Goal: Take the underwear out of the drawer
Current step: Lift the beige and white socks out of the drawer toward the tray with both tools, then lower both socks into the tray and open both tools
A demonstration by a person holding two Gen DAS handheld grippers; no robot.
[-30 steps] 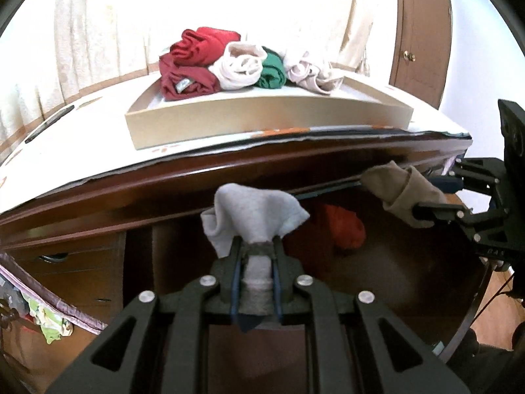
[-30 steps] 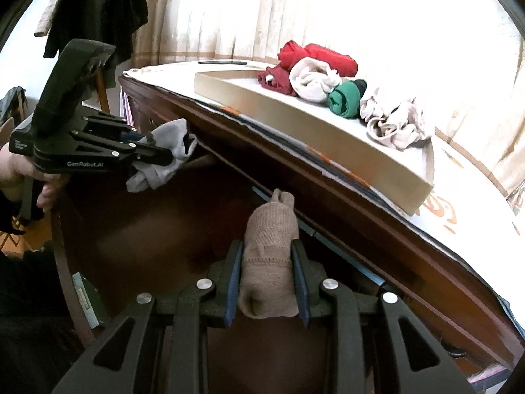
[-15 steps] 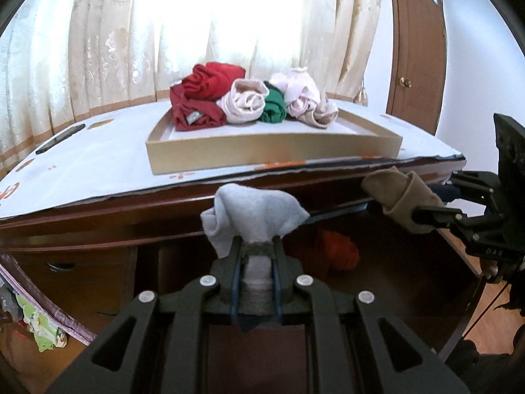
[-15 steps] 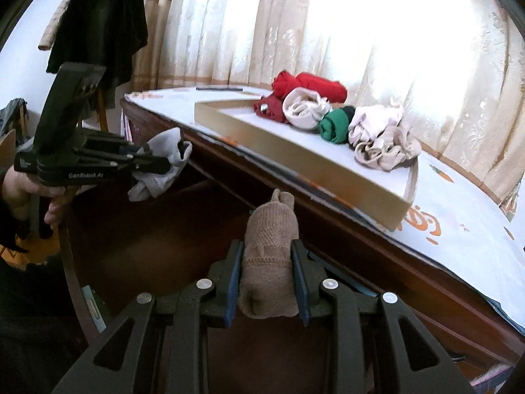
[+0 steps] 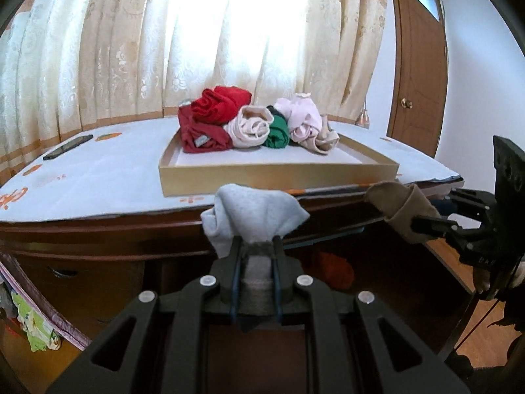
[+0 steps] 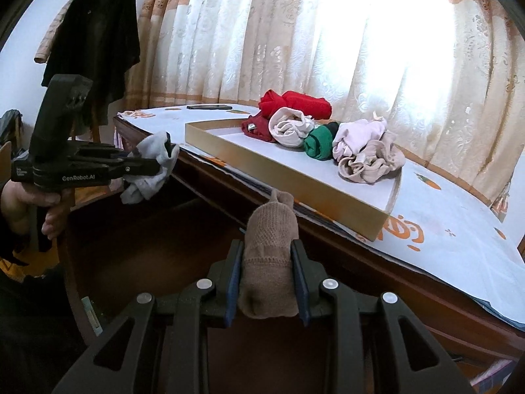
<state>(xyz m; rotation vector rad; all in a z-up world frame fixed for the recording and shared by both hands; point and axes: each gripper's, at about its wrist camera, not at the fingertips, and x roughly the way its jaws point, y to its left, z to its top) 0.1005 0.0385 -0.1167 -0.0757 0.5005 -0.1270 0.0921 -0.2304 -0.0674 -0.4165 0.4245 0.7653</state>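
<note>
The premises were a domestic bedroom, as evidenced by full-length patterned curtains point(image 5: 164, 49) over a bright window, a panelled wooden door point(image 5: 416, 75), a dark garment hanging on a stand point(image 6: 95, 39) and a wooden dresser point(image 5: 98, 239) bearing rolled underwear point(image 5: 249, 124).

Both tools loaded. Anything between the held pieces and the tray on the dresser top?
Nothing visible blocks them. The grey piece in the left tool and the brown piece in the right tool face the tray, whose low front wall they must clear. Its near half is bare; rolled garments fill the back.
</note>
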